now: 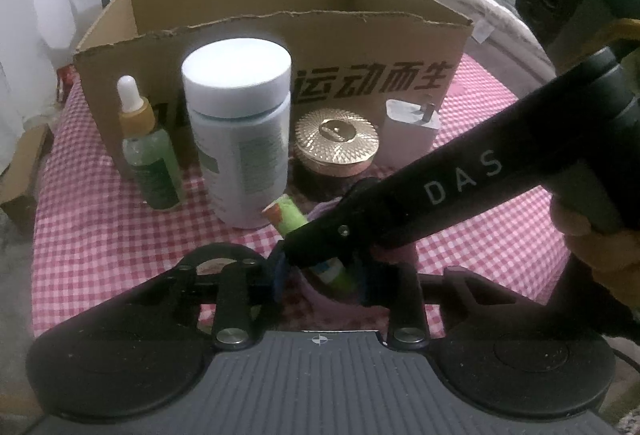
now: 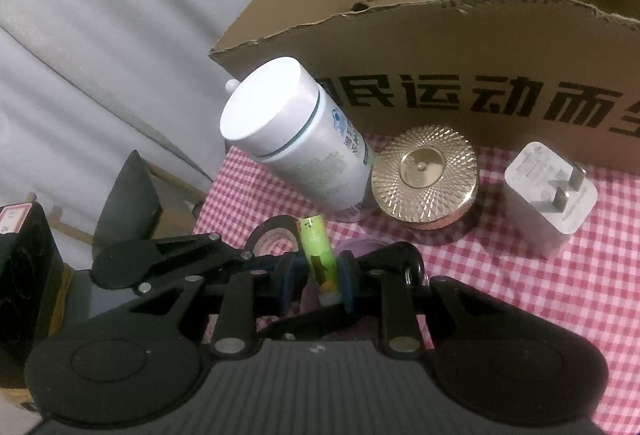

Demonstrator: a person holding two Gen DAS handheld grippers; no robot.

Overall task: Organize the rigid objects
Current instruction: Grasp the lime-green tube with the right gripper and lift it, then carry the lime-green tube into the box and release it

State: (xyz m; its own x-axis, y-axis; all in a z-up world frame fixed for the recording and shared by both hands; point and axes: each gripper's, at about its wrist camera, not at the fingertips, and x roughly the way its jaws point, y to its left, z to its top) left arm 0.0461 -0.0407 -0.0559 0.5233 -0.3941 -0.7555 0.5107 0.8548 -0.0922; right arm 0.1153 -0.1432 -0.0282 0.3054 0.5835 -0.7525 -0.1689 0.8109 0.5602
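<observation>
A green battery [image 2: 318,255] with an orange-tipped end [image 1: 286,215] lies tilted over a purple thing [image 2: 357,247] on the red checked cloth [image 1: 100,235]. My right gripper [image 2: 320,281] is shut on the battery, with a blue pad tight against each side. In the left wrist view its black fingers [image 1: 320,231] cross in from the right over the battery's middle. My left gripper [image 1: 322,279] straddles the battery's lower end and the purple thing. Whether its pads [image 1: 279,275] press on anything is hidden there.
Behind stand a green dropper bottle [image 1: 148,155], a white pill bottle [image 1: 240,131], a gold-lidded jar [image 1: 336,143] and a white charger [image 1: 408,131], all before an open cardboard box [image 1: 280,43]. A black tape roll [image 2: 272,231] lies left of the battery. A hand [image 1: 600,235] holds the right gripper.
</observation>
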